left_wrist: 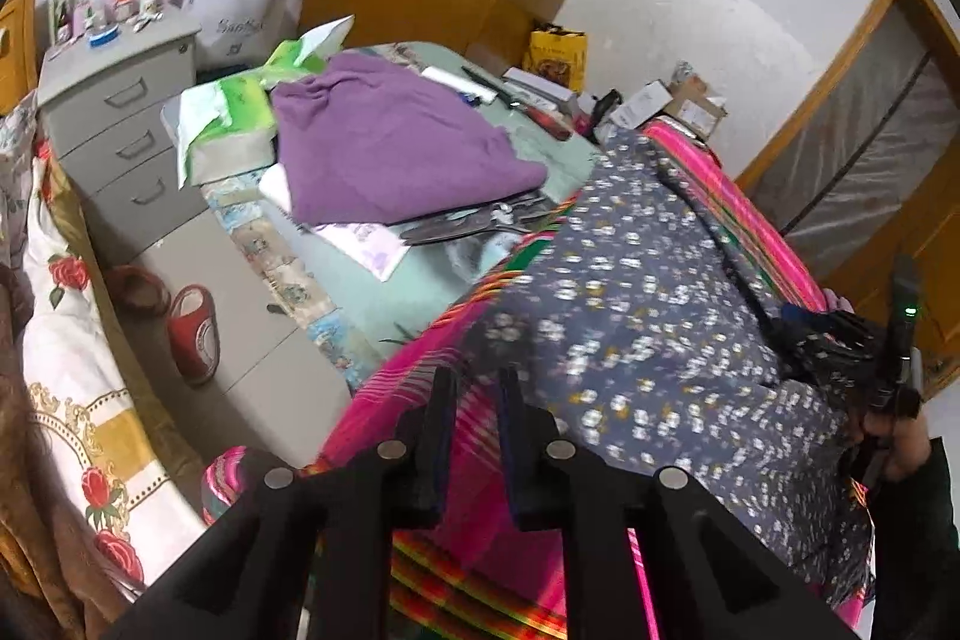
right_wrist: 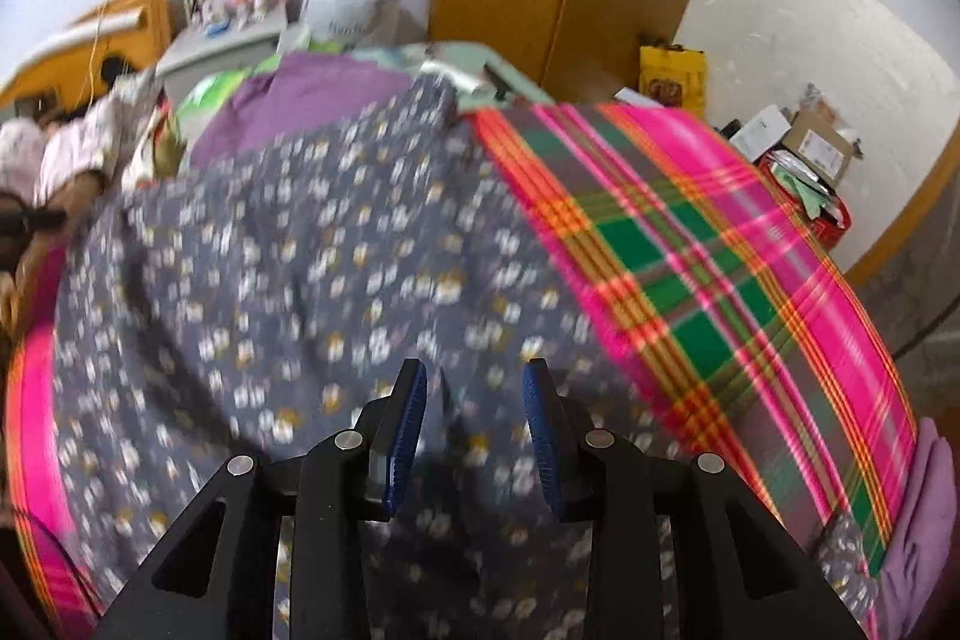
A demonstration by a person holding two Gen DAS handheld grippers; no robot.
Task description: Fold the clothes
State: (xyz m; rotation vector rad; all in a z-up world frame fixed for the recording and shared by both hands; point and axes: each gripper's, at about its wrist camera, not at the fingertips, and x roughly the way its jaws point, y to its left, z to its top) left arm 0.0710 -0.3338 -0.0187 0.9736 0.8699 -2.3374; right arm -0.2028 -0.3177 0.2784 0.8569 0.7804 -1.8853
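left wrist view: your left gripper [left_wrist: 477,400] sits at the near edge of the pink plaid cloth [left_wrist: 414,400], jaws a narrow gap apart, nothing visibly pinched between them. the grey floral garment [left_wrist: 648,292] lies spread on that cloth, its long axis running from the near right corner up toward the far centre, narrow end pointing away from you. your right gripper [left_wrist: 840,340] is at the garment's right edge, blurred, can't tell its jaws here. a folded purple garment [left_wrist: 390,142] lies beyond on the green table [left_wrist: 372,292].

right wrist view: your right gripper [right_wrist: 474,400] hovers over the floral garment [right_wrist: 300,280], blue pads [right_wrist: 408,424] spread apart, no fabric clamped. the garment fills the left and centre, plaid cloth [right_wrist: 690,250] bare to the right. picture is motion-blurred.
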